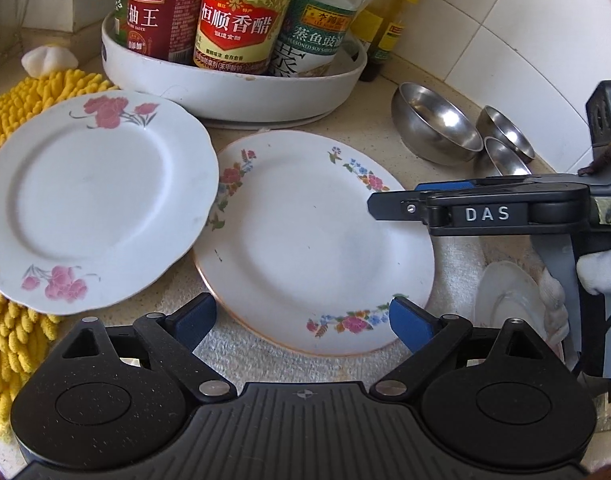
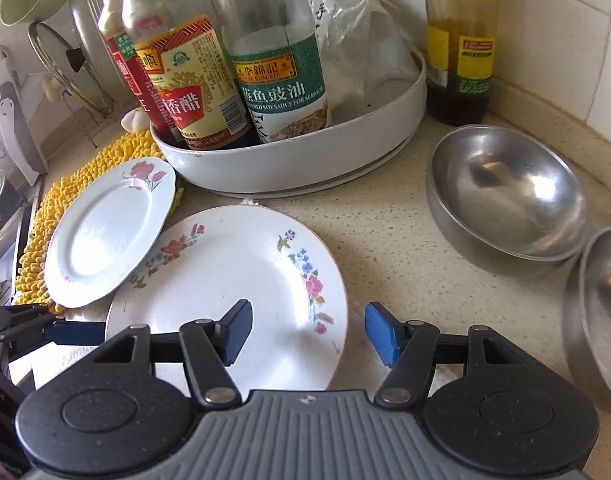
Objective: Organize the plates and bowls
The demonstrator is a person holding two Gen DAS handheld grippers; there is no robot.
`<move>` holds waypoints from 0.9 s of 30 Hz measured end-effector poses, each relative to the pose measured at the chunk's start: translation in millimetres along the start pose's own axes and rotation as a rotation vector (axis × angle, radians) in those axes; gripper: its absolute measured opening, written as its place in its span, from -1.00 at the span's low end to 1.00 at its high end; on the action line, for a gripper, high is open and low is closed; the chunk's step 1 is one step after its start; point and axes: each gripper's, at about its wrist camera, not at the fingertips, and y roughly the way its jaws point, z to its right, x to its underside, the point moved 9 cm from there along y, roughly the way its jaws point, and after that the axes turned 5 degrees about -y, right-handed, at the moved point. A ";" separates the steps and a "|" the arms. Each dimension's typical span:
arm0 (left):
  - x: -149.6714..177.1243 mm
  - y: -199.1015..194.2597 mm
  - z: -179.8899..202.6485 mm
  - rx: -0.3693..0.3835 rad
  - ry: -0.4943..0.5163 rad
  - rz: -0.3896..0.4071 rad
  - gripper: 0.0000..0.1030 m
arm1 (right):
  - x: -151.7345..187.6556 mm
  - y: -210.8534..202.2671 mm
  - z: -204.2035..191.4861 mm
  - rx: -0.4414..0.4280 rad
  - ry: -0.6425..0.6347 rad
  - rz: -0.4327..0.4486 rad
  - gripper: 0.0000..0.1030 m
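Both grippers stand with jaws spread wide, gripping nothing. Between the left gripper [image 1: 303, 320] pads lies the gold-rimmed plate [image 1: 313, 240]; its edge sits between the right gripper [image 2: 307, 330] pads, perhaps untouched. Beyond-left, the pink-flowered plate [image 1: 93, 200] overlaps it; steel bowls [image 2: 505, 196] lie beyond-right.

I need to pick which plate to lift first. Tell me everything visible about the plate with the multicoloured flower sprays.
The multicoloured-flower plate is round, white, glazed ceramic by its look, with a thin orange-brown rim line and flower sprays around the border. It is empty, lies flat, partly on a white towel, and the pink-flower plate overlaps its left edge.
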 end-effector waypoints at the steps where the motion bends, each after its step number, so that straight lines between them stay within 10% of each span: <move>1: -1.2 1.0 0.3 -0.001 0.000 0.001 0.91 | -0.4 1.6 0.3 0.000 -0.001 -0.004 0.30; 27: -2.3 -0.8 -6.3 0.005 -0.003 0.005 0.92 | 19.3 -20.0 -15.8 -0.133 0.057 -0.025 0.40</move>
